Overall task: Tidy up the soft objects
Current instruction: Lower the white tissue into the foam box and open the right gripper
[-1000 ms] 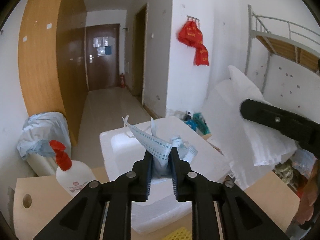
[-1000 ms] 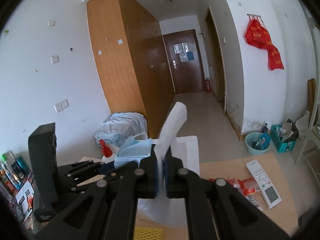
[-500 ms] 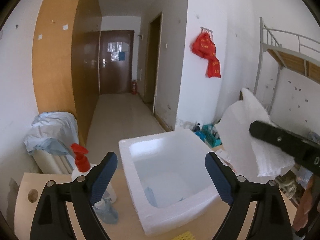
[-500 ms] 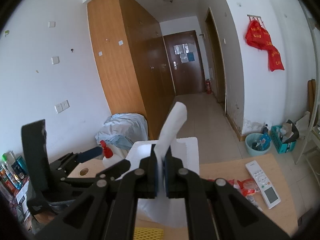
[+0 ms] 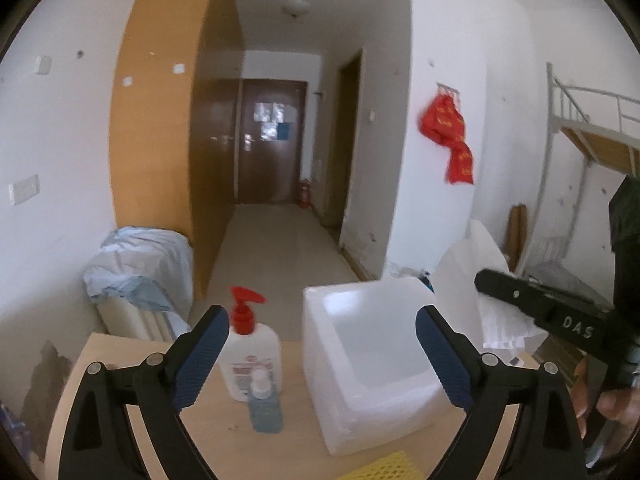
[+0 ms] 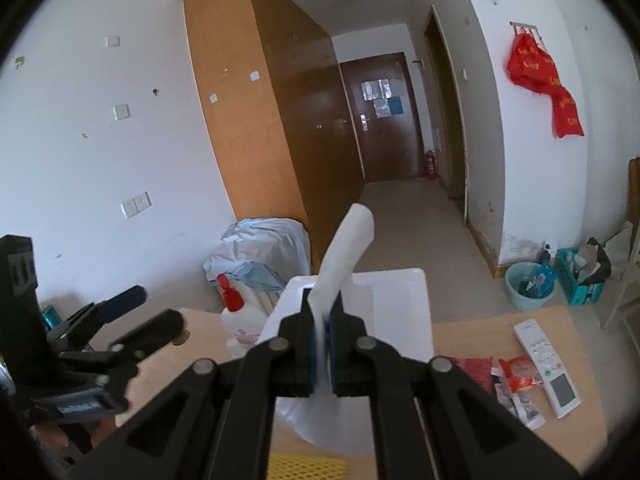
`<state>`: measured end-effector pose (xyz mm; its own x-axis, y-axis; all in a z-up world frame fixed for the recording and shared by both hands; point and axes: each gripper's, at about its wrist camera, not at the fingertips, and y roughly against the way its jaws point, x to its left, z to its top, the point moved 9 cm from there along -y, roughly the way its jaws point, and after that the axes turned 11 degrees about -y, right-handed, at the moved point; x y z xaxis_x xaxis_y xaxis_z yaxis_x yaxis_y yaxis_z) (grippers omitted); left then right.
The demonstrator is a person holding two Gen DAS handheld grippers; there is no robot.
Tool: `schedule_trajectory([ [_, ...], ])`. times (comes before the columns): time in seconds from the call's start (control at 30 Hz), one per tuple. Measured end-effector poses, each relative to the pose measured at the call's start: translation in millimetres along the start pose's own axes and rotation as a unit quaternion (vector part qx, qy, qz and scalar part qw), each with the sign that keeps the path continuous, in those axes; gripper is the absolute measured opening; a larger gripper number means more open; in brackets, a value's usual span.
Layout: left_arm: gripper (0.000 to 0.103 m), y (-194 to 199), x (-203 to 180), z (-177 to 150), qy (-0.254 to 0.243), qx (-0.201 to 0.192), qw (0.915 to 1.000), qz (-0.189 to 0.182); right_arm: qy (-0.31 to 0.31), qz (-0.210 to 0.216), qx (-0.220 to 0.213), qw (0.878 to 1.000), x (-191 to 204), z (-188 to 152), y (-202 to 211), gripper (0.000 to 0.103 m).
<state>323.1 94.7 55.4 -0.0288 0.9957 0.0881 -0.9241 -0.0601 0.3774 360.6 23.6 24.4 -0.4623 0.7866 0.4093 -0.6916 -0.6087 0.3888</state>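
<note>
A white foam box [image 5: 340, 412] stands on the wooden table, and from here its inside looks plain white. My left gripper [image 5: 320, 320] hovers in front of it and to its left. The jaws are opening wide, with nothing between them. My right gripper [image 6: 323, 320] is shut on a white soft sheet [image 6: 348, 248], which sticks up above the box's near rim [image 6: 400, 292]. In the left wrist view the sheet [image 5: 472, 264] hangs at the right of the box, under the right gripper [image 5: 484, 280]. The left gripper [image 6: 152, 308] also shows at the lower left of the right wrist view.
A pump bottle with a red top [image 5: 250, 356] and a small blue bottle [image 5: 264, 404] stand left of the box. A yellow mesh piece [image 5: 384, 468] lies at the table's near edge. A remote [image 6: 548, 364] and red packets [image 6: 516, 372] lie to the right.
My left gripper let go of a blue face mask over the box, spread wide, and drew back to the left. The right gripper kept still with the sheet.
</note>
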Motion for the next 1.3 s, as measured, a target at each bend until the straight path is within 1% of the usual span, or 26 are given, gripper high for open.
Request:
schedule_trajectory([
  [0.07,0.098,5,8,1,0.004,-0.005,0.9999,0.015,0.000,0.002,0.005,1.000,2,-2,-5,0.007],
  [0.13,0.098,9,14,2,0.004,-0.008,0.9997,0.022,0.000,-0.001,0.009,1.000,1,-2,-11,0.007],
  [0.2,0.101,14,24,2,0.012,-0.013,0.9991,0.038,0.003,-0.007,0.011,1.000,0,-4,-16,0.007],
  [0.27,0.103,14,29,4,0.018,-0.016,0.9987,0.044,0.005,-0.010,0.016,1.000,-3,-6,-22,0.007],
  [0.33,0.103,13,31,4,0.017,-0.018,0.9986,0.047,0.004,-0.014,0.025,1.000,-6,-11,-29,0.007],
  [0.43,0.103,5,30,1,0.014,-0.008,0.9989,0.045,0.006,-0.016,0.034,0.999,-7,-15,-35,0.008],
  [0.57,0.103,-1,30,-4,0.031,0.002,0.9990,0.032,0.010,-0.019,0.039,0.999,-7,-18,-40,0.008],
  [0.7,0.103,0,32,-4,0.036,0.003,0.9989,0.030,0.014,-0.022,0.038,0.999,-8,-19,-44,0.008],
  [0.73,0.103,0,33,-4,0.037,0.003,0.9989,0.030,0.017,-0.023,0.042,0.999,-9,-21,-45,0.010],
  [0.77,0.103,1,33,-4,0.038,0.000,0.9988,0.030,0.017,-0.025,0.046,0.999,-9,-22,-46,0.020],
  [0.8,0.103,3,33,-3,0.037,-0.002,0.9989,0.029,0.021,-0.026,0.045,0.998,-8,-22,-47,0.039],
  [0.83,0.103,4,33,-3,0.036,-0.003,0.9989,0.030,0.024,-0.026,0.042,0.998,-5,-22,-46,0.050],
  [0.87,0.103,5,33,-2,0.035,-0.004,0.9989,0.032,0.026,-0.026,0.041,0.998,-4,-22,-46,0.071],
  [0.9,0.103,5,33,-2,0.034,-0.005,0.9989,0.032,0.029,-0.026,0.039,0.998,-3,-22,-46,0.084],
  [0.97,0.103,6,33,-2,0.035,-0.005,0.9989,0.032,0.034,-0.031,0.031,0.998,-2,-20,-43,0.090],
  [1.07,0.103,7,31,-3,0.038,-0.005,0.9989,0.027,0.035,-0.035,0.024,0.999,-1,-18,-40,0.091],
  [1.3,0.103,9,29,-3,0.035,-0.004,0.9991,0.024,0.029,-0.036,0.022,0.999,-2,-14,-37,0.092],
])
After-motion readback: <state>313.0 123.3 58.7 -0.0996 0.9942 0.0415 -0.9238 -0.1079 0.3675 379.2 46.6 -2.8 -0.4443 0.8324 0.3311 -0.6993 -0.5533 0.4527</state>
